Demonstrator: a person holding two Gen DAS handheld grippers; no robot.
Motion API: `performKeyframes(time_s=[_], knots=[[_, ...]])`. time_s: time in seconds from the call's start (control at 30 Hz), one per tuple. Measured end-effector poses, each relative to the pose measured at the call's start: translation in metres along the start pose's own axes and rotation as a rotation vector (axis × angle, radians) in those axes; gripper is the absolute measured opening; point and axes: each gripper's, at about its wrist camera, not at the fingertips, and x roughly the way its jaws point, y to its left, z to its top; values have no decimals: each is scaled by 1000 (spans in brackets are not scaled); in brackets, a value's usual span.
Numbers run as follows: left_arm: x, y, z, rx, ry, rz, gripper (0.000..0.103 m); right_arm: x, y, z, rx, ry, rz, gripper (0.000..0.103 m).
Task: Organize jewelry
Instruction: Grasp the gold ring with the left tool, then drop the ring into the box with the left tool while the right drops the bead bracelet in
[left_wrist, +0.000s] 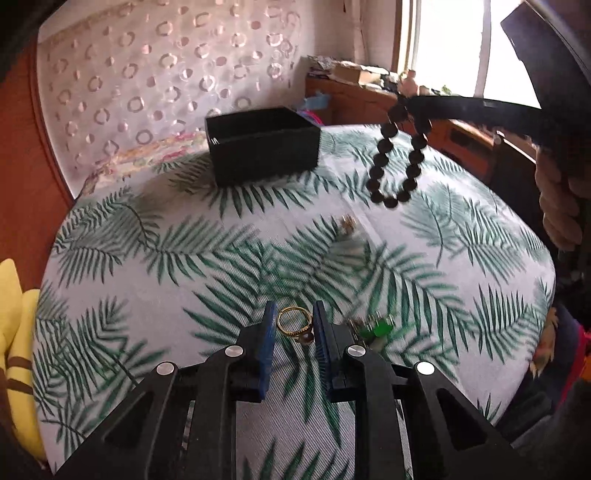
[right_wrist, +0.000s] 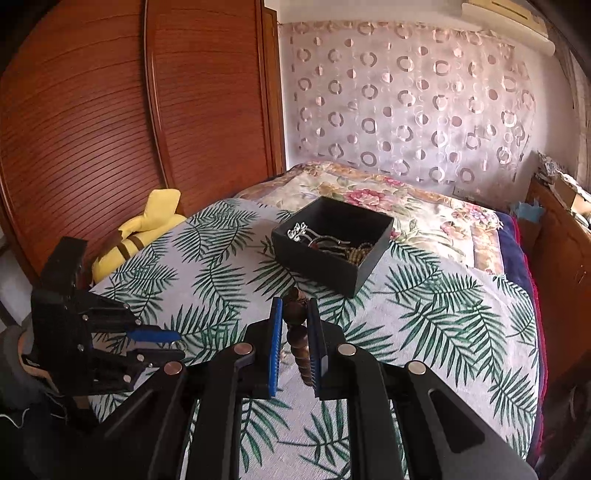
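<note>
The left gripper (left_wrist: 294, 325) brackets a gold ring (left_wrist: 293, 322), jaws apart; the right gripper (right_wrist: 295, 314) clamps a dark bead bracelet (left_wrist: 397, 162), black box (right_wrist: 332, 243) at twelve o'clock.

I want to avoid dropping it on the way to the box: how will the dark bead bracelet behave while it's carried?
The dark round-bead bracelet hangs as a limp loop from the right gripper, so it is probably floppy and will swing. Only a few beads sit between the fingers, and round beads may slip.
</note>
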Motion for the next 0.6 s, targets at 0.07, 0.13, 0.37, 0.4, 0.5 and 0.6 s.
performKeyframes(time_s=[0.07, 0.13, 0.37, 0.4, 0.5, 0.6], knots=[[-1, 3, 10, 3, -19, 13, 19, 1, -3, 6, 1, -7, -5, 15], [-1, 7, 21, 2, -36, 25, 19, 4, -6, 16, -2, -18, -16, 15], [1, 24, 62, -18, -98, 42, 19, 19, -19, 57, -9, -56, -58, 15], [1, 25, 69, -17, -109, 48, 19, 21, -21, 62, -12, -59, -64, 15], [3, 28, 85, -16, -130, 57, 19, 31, -28, 78, -8, -68, -75, 15], [9, 32, 99, -18, -142, 62, 19, 43, -34, 92, -7, -74, -92, 15]])
